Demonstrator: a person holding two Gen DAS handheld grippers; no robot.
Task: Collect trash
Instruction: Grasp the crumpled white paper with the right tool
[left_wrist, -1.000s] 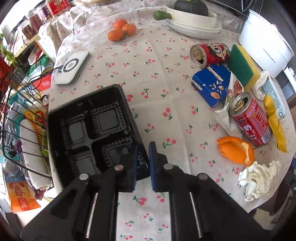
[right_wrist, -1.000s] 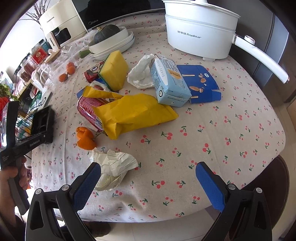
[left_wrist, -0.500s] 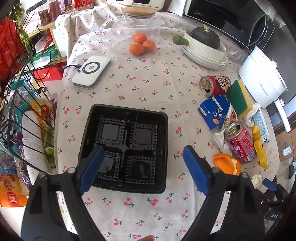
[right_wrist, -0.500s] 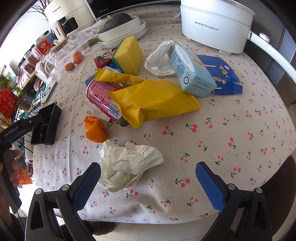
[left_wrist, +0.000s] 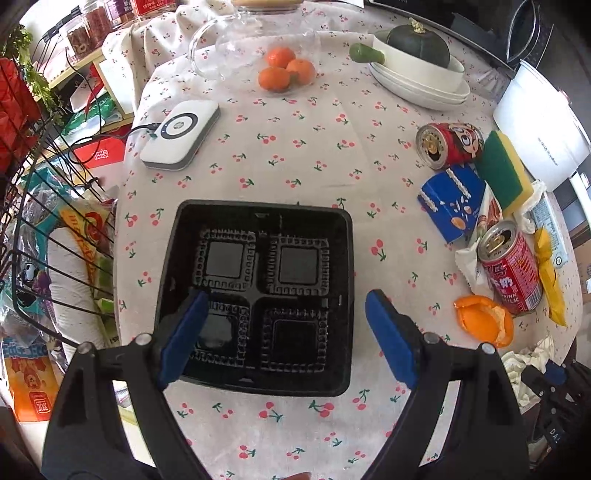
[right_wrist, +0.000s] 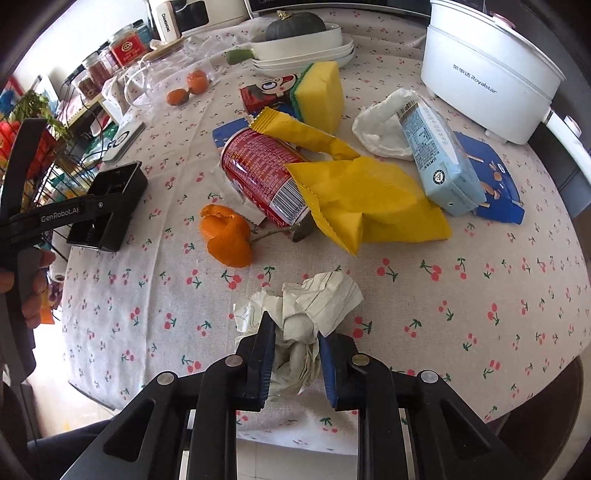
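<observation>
Closing your right gripper (right_wrist: 297, 354) on the tissue (right_wrist: 306, 310) at the tabletop's near edge | left gripper (left_wrist: 284, 328) wide, nothing held, over the tray (left_wrist: 255, 295) near the left edge.

We see a white tablecloth (right_wrist: 480, 295) printed with red cherries, a black tray (left_wrist: 258, 295), a yellow wrapper (right_wrist: 369, 199), a red can (right_wrist: 258, 173) and orange peel (right_wrist: 227, 240).

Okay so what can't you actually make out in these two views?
- Right wrist view: the near part of the crumpled tissue, hidden between the right hand-held gripper fingers, which are closing on it.
- Left wrist view: the black tray near-left compartment, behind a blue finger.
- Both views: the can contents.
</observation>
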